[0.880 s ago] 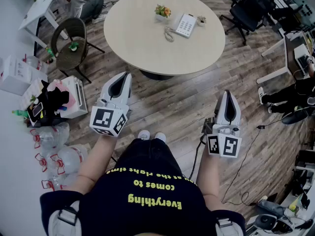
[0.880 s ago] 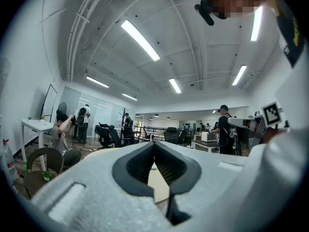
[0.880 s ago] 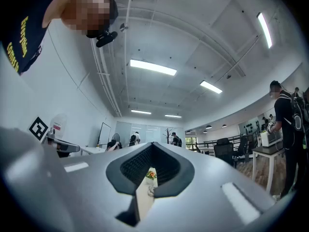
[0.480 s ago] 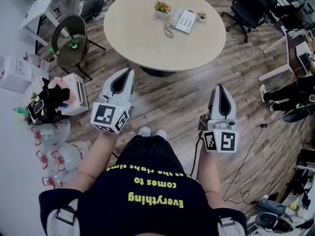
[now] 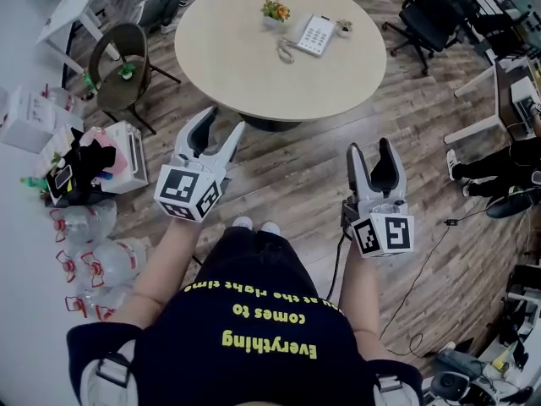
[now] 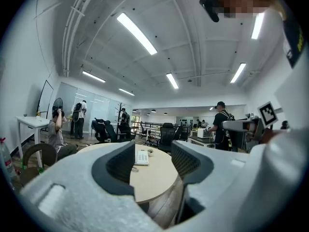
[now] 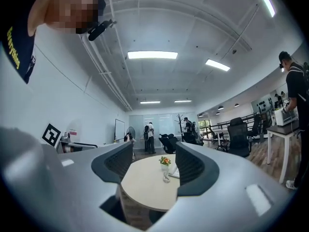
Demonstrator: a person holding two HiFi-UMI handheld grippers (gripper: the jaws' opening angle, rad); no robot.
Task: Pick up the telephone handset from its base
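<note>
At twelve o'clock, on the far side of the round table, the telephone sits with its handset apparently on the base. You hold the left hand-held gripper and right hand-held gripper level, jaws wide and empty, likely readying an approach. Your shirt reads "Everything comes to".

The telephone is white, the table pale beige, the floor brown wood planks.
</note>
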